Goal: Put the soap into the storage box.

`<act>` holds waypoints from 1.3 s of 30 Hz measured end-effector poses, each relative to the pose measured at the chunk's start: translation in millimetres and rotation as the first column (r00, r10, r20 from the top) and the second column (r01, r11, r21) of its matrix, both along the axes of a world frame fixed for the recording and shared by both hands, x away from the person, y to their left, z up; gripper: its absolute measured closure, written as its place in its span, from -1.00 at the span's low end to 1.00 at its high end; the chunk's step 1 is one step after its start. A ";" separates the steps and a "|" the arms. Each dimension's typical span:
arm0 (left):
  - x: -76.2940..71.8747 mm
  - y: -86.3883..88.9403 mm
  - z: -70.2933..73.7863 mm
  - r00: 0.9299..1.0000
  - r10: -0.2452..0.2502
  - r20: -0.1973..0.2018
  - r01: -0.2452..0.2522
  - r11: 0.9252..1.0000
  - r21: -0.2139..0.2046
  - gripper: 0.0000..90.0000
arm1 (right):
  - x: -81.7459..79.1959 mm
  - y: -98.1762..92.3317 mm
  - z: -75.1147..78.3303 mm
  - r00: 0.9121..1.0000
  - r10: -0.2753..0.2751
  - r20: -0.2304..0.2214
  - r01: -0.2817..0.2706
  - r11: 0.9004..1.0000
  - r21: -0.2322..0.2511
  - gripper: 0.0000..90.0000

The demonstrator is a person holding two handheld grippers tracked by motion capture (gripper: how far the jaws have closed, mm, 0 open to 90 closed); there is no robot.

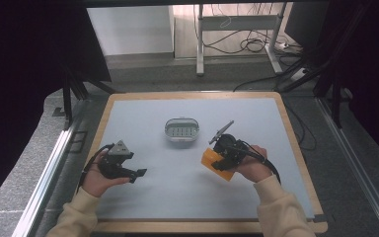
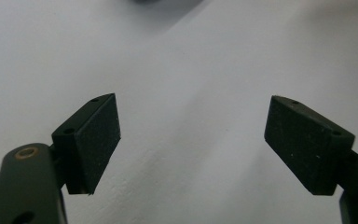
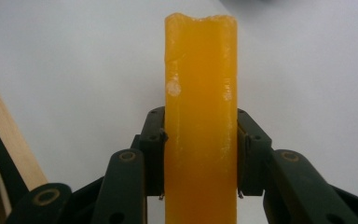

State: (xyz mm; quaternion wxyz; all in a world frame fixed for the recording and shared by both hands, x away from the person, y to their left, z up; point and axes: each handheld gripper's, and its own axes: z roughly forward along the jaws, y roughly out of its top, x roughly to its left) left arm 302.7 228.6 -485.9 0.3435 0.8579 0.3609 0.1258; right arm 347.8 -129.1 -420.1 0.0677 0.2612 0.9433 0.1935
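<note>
Soap (image 3: 200, 116), an orange bar, sits clamped between your right gripper's (image 3: 200, 154) jaws, just near-right of the white dish (image 1: 181, 130). Your left gripper (image 2: 191, 144) hangs wide open and empty at the near left. Slick sides could let the bar slide out if you tilt it.

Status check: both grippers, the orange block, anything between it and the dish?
Right hand-held gripper shut on orange block. Left hand-held gripper open, empty. Grey dish close beside the block, nothing between.
</note>
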 end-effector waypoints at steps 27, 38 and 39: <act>0.5 -2.6 -2.7 1.000 -0.006 -0.005 0.006 1.000 0.014 -0.60 | 35.1 21.3 10.1 0.995 0.097 0.029 -0.097 0.995 -0.005 0.37; 0.6 -2.3 -3.2 1.000 -0.001 -0.009 0.002 1.000 0.013 -0.60 | 45.5 28.2 10.1 0.993 0.112 0.035 -0.112 0.994 -0.022 0.37; 0.6 -2.1 -3.1 1.000 -0.002 -0.009 0.002 1.000 0.012 -0.60 | 46.3 28.8 9.5 0.993 0.113 0.039 -0.112 0.993 -0.020 0.37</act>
